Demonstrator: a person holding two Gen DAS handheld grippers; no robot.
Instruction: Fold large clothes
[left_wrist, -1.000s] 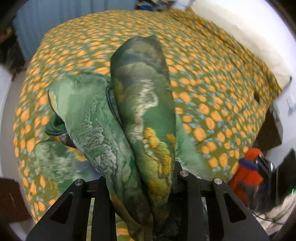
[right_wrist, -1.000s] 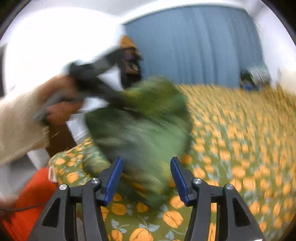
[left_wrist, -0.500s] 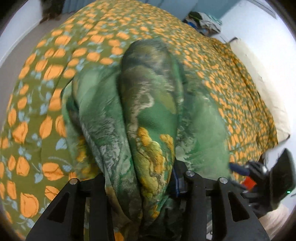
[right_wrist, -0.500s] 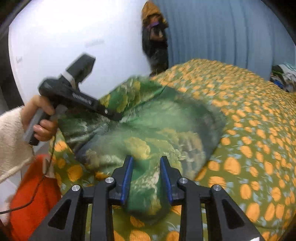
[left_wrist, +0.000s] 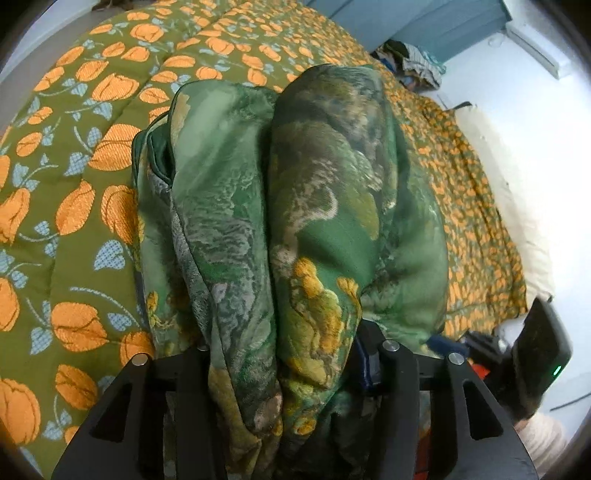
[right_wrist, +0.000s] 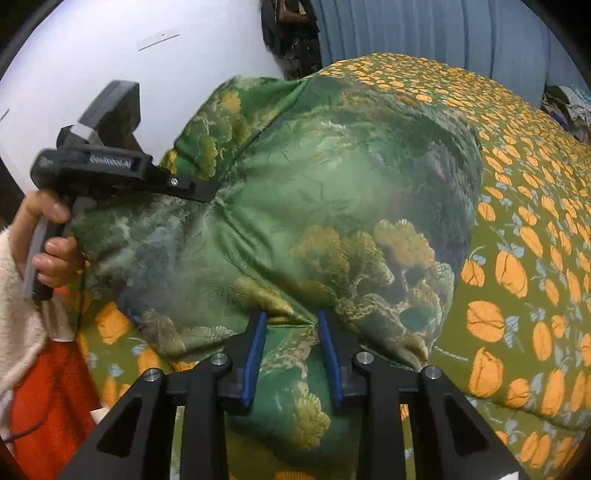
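Note:
A large green garment (left_wrist: 317, 206) with gold and grey landscape print lies bunched on the bed; it also fills the right wrist view (right_wrist: 332, 206). My left gripper (left_wrist: 284, 373) is shut on a thick fold of it, its fingers mostly buried in cloth. It also shows in the right wrist view (right_wrist: 199, 190), held by a hand at the garment's left edge. My right gripper (right_wrist: 291, 354) is shut on the garment's near edge between its blue pads (right_wrist: 253, 363). Part of the right gripper shows in the left wrist view (left_wrist: 535, 354).
The bed carries an olive quilt (left_wrist: 74, 155) with orange tulips (right_wrist: 517, 266). A blue curtain (right_wrist: 424, 29) and white wall (right_wrist: 110, 48) stand behind. A clothes pile (left_wrist: 413, 62) lies at the far end. Something orange-red (right_wrist: 44, 398) sits beside the bed.
My right gripper has closed on the garment's edge. Both grippers have come lower and nearer the bed, and the garment has spread onto the quilt.

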